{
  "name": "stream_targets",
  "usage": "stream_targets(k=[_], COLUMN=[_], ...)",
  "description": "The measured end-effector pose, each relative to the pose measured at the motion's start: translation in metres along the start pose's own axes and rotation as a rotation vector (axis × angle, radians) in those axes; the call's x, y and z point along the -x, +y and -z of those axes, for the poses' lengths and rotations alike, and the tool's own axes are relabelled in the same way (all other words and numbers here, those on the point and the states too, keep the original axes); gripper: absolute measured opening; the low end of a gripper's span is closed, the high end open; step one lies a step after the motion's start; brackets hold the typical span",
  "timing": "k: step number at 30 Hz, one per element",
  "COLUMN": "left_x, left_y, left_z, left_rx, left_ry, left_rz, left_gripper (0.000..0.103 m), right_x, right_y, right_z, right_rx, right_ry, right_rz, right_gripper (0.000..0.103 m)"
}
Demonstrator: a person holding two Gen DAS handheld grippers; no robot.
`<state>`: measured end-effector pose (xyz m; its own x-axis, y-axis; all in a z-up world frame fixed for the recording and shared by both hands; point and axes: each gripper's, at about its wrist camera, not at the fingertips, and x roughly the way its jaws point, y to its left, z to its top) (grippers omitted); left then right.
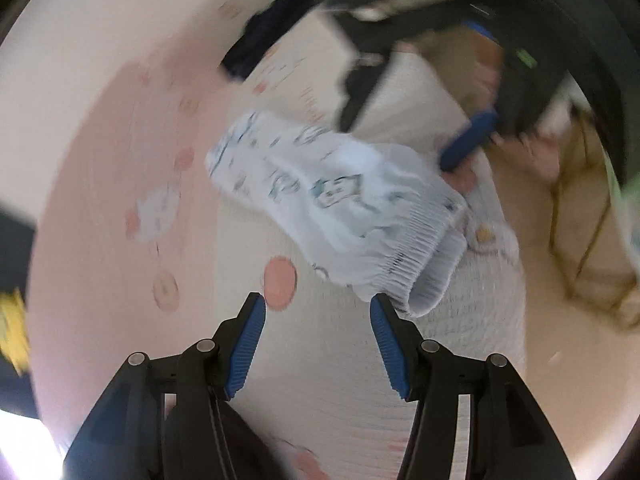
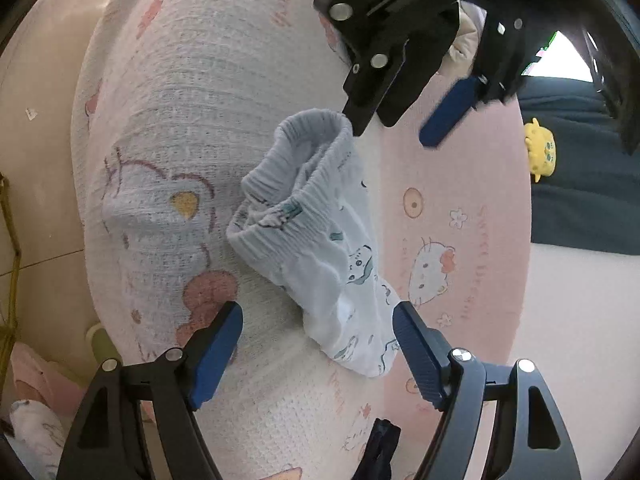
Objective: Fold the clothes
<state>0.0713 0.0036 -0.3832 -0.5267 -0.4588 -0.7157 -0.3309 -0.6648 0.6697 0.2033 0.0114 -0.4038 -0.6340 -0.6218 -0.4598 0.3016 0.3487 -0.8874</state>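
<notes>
A small pale-blue pair of child's pants (image 2: 320,248) with a cartoon print and a ribbed elastic waistband lies bunched on the bed, also blurred in the left wrist view (image 1: 340,200). My right gripper (image 2: 318,312) is open at the leg end; the cloth lies between its fingers, close to the right pad (image 2: 416,348), and is not pinched. My left gripper (image 1: 316,304) is open at the waistband end, its right pad (image 1: 388,344) beside the ribbing and nothing between the pads. Each gripper shows in the other's view: the left (image 2: 392,134), the right (image 1: 396,144).
The pants rest across a white knitted blanket (image 2: 192,120) and a pink cartoon sheet (image 2: 460,240). A dark navy garment (image 2: 380,452) lies near the bed's edge, also in the left view (image 1: 264,40). A yellow plush toy (image 2: 542,152) sits on dark bedding. Floor (image 2: 32,160) lies left.
</notes>
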Motion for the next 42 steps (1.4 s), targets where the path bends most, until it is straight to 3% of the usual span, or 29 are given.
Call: stream_targets(k=[3,6,8,10,12,14,17,20,25,29,34,37,40,41,42], left_x=[-0.004,0.003,0.002,-0.004,-0.011,-0.018,-0.028,-0.03,-0.022,-0.026,-0.025,-0.024,-0.023,-0.022,-0.022], left_y=[-0.024,-0.047,-0.052,-0.057,-0.062,-0.066,-0.07,-0.068,-0.062,-0.064,-0.062,-0.063,-0.065,-0.067,-0.069], left_z=[0.014,0.036,0.044,0.049,0.05,0.051,0.054,0.057,0.049,0.041,0.042,0.045,0.048,0.048,0.049], left_rx=[-0.205,-0.432,-0.504,-0.553,-0.594,-0.63,-0.672,-0.701,-0.677,-0.661,-0.648,-0.638,-0.635,-0.637,-0.635], left_ry=[-0.017,-0.067,-0.104,-0.144,-0.186,-0.209,-0.231,-0.26,-0.292,-0.313,-0.329,-0.342,-0.338,-0.335,-0.327], left_rz=[-0.015,-0.12,-0.157,-0.219,-0.273,-0.286,-0.269,-0.273,-0.288,-0.31,-0.286,-0.271,-0.24,-0.23,-0.209], left_gripper=[0.051,0.052,0.055,0.062,0.063,0.064,0.064,0.067,0.074,0.074,0.074,0.069,0.055,0.045,0.04], right_x=[0.0,-0.001,0.003,0.058,0.051,0.038,0.029,0.028,0.018,0.015,0.019,0.019,0.022,0.023,0.023], right_y=[0.007,0.007,0.005,0.032,0.033,0.033,0.045,0.045,0.038,0.042,0.046,0.043,0.047,0.049,0.051], right_z=[0.001,0.0,0.001,-0.018,-0.029,-0.038,-0.006,-0.007,-0.014,-0.018,-0.016,-0.017,-0.017,-0.017,-0.017], right_rx=[0.029,0.019,-0.001,-0.001,0.011,0.022,0.054,0.067,0.034,0.038,0.028,-0.004,0.009,0.013,0.014], right_ry=[0.019,0.041,0.048,0.042,0.034,0.022,-0.002,-0.017,-0.013,-0.022,-0.039,-0.026,-0.03,-0.029,-0.026], right_rz=[0.04,0.052,0.055,0.073,0.081,0.083,0.088,0.09,0.102,0.117,0.109,0.041,-0.042,-0.067,-0.081], right_gripper=[0.077,0.077,0.077,0.077,0.077,0.077,0.077,0.078,0.083,0.083,0.083,0.07,0.043,0.032,0.028])
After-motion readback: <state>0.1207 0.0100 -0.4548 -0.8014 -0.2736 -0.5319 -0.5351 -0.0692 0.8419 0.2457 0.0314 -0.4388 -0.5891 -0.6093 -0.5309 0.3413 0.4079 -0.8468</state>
